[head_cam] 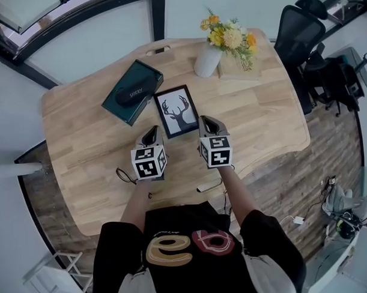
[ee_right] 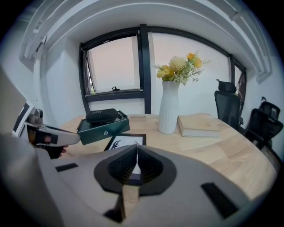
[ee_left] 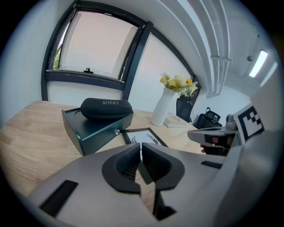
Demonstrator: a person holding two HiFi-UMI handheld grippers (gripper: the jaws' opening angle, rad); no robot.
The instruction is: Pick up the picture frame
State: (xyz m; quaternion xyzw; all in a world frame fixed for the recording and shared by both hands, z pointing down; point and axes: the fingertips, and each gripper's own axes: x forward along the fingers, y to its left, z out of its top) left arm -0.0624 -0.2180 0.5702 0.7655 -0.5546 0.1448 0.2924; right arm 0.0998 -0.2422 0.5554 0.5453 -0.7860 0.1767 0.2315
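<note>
The picture frame (head_cam: pixel 177 110) is black with a deer print and lies flat on the wooden table (head_cam: pixel 81 128). My left gripper (head_cam: pixel 152 132) is shut and empty, just off the frame's near left corner. My right gripper (head_cam: pixel 206 120) is shut and empty beside the frame's near right edge. In the left gripper view the frame (ee_left: pixel 146 134) lies just beyond the closed left gripper (ee_left: pixel 141 152), with the right gripper's body (ee_left: pixel 213 135) alongside. In the right gripper view the frame (ee_right: pixel 125 140) shows ahead of the closed right gripper (ee_right: pixel 136 153), partly hidden by it.
A dark green box with a black glasses case (head_cam: pixel 132 92) sits left of the frame. Behind it are a white vase of flowers (head_cam: pixel 208 60) and a book (head_cam: pixel 239 67). A black cable (head_cam: pixel 122 175) lies near the table's front edge. Office chairs (head_cam: pixel 301 32) stand at the right.
</note>
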